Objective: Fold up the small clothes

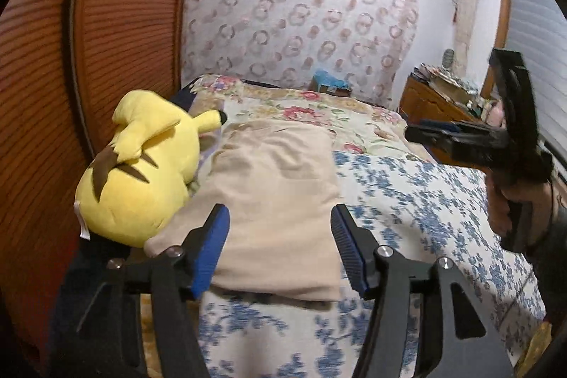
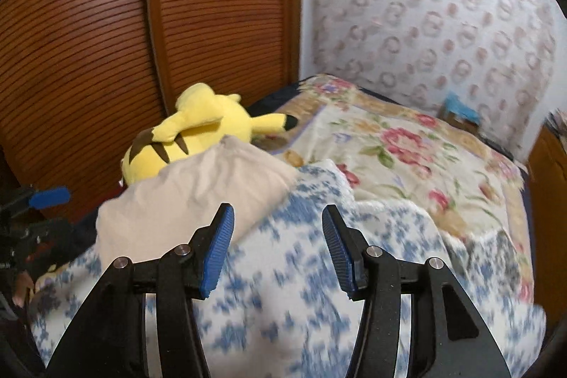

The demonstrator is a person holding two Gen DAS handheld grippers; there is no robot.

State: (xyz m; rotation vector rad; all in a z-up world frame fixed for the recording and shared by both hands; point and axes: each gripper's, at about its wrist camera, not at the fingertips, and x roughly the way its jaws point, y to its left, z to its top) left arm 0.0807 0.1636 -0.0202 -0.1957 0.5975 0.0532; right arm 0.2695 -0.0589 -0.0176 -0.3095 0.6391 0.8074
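Note:
A beige folded garment (image 1: 276,179) lies flat on the blue-flowered blanket (image 1: 407,201), its left edge against a yellow plush toy (image 1: 141,165). My left gripper (image 1: 280,211) hovers over the garment's near end with its jaws apart, and the blue pads touch nothing. In the right wrist view the garment (image 2: 184,197) lies up and to the left, and my right gripper (image 2: 278,209) stands open over the blurred blanket (image 2: 301,271) with nothing between its fingers. A hand holds the right gripper (image 1: 414,131) at the right edge of the left wrist view.
Slatted wooden wardrobe doors (image 1: 117,41) close off the left side behind the plush toy (image 2: 205,119). A rose-patterned bedspread (image 2: 407,147) covers the far half of the bed. A blue item (image 1: 329,82) sits at the headboard wall, and a cluttered wooden dresser (image 1: 436,98) stands at the right.

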